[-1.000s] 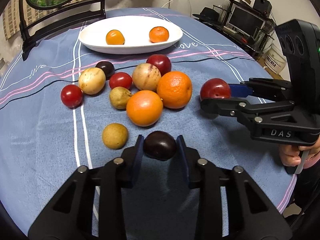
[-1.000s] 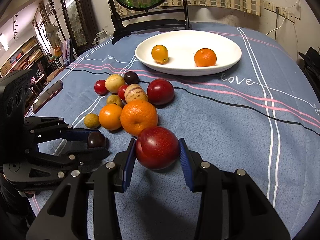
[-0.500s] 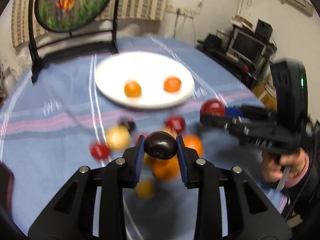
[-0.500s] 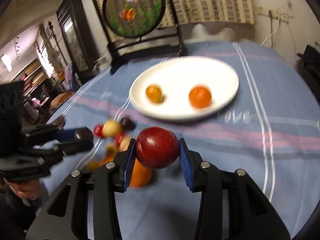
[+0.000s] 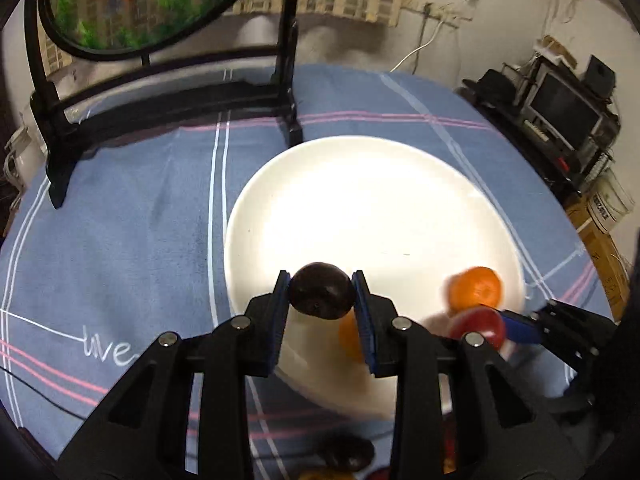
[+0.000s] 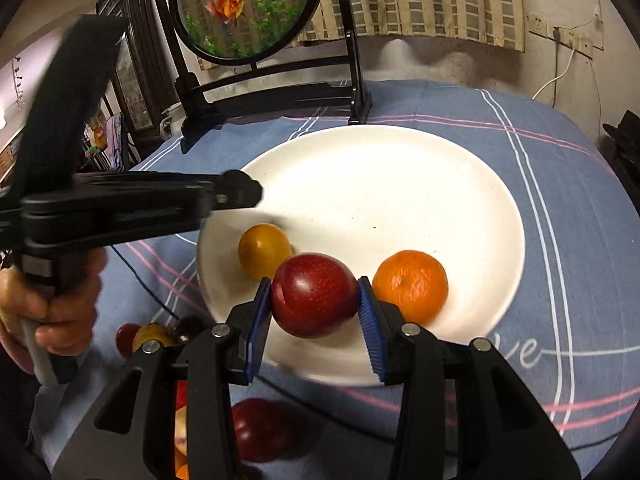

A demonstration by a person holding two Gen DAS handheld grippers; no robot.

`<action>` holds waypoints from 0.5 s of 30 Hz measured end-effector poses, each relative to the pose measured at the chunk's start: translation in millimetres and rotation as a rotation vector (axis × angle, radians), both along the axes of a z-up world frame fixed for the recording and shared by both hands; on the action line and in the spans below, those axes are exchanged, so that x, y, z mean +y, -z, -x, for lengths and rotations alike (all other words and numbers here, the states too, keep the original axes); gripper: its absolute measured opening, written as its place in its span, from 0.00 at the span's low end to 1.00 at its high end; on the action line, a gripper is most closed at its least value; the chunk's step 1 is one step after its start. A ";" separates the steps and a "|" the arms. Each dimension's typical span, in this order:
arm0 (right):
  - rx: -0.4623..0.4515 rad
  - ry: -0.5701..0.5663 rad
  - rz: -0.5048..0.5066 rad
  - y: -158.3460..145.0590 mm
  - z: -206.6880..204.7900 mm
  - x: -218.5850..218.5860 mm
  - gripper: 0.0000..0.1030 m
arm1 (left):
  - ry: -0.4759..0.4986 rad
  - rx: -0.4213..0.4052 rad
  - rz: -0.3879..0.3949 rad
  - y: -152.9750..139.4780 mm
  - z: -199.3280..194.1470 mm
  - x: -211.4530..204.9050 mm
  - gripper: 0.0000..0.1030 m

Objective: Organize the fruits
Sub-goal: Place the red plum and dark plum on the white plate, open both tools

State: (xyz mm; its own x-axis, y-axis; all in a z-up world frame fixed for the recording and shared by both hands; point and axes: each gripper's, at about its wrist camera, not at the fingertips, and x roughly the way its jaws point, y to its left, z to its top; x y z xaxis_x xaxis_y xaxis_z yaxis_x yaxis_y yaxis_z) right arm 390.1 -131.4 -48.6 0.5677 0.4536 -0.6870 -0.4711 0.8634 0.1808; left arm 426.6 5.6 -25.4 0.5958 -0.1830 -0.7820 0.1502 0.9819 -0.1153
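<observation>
Tools (image 5: 322, 292) (image 6: 316, 306) hold plums over near rim of plate (image 6: 460, 184), far half bare.

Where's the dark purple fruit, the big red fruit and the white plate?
Dark purple round fruit (image 5: 322, 290): left wrist view, front skin.
Big red round fruit (image 6: 315, 295): right wrist view, front skin.
White round plate (image 6: 400, 184): right wrist view, bare middle.

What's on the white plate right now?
On the plate lie a small yellow-orange fruit and an orange. The red plum in the right gripper covers the plate's near part, so anything under it is hidden.
</observation>
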 end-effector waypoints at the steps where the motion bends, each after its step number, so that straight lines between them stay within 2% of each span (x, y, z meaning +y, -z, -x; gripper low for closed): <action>1: 0.004 -0.003 0.004 1.7 -1.4 0.9 0.41 | -0.004 0.010 -0.006 4.9 -5.6 0.3 0.31; 4: 0.024 -0.016 0.021 7.1 -4.5 6.2 0.42 | -0.018 0.030 -0.035 14.1 -10.2 -1.5 0.33; 5: 0.027 -0.022 0.019 7.3 -4.3 6.9 0.43 | -0.020 0.031 -0.035 14.4 -11.3 -1.5 0.48; 8: 0.011 -0.027 0.002 -0.1 0.3 4.0 0.53 | -0.060 -0.043 -0.039 -0.6 1.6 5.1 0.79; 9: -0.003 -0.026 -0.004 -5.3 3.5 2.3 0.57 | -0.071 -0.059 -0.041 -5.5 8.1 7.9 0.82; 13: -0.071 -0.022 -0.021 -25.4 25.2 -4.7 0.57 | -0.092 -0.128 -0.018 -32.3 47.1 24.1 0.91; 15: -0.076 -0.018 -0.026 -27.5 35.6 -7.9 0.57 | -0.113 -0.162 -0.008 -40.4 71.6 32.5 0.94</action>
State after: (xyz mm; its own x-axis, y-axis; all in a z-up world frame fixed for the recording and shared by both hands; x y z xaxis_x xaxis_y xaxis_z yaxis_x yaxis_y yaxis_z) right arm 354.5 -139.3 -21.1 0.6098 0.4810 -0.6299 -0.4994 0.8503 0.1659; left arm 355.0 38.1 15.0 0.7302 -0.1023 -0.6756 0.0549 0.9943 -0.0912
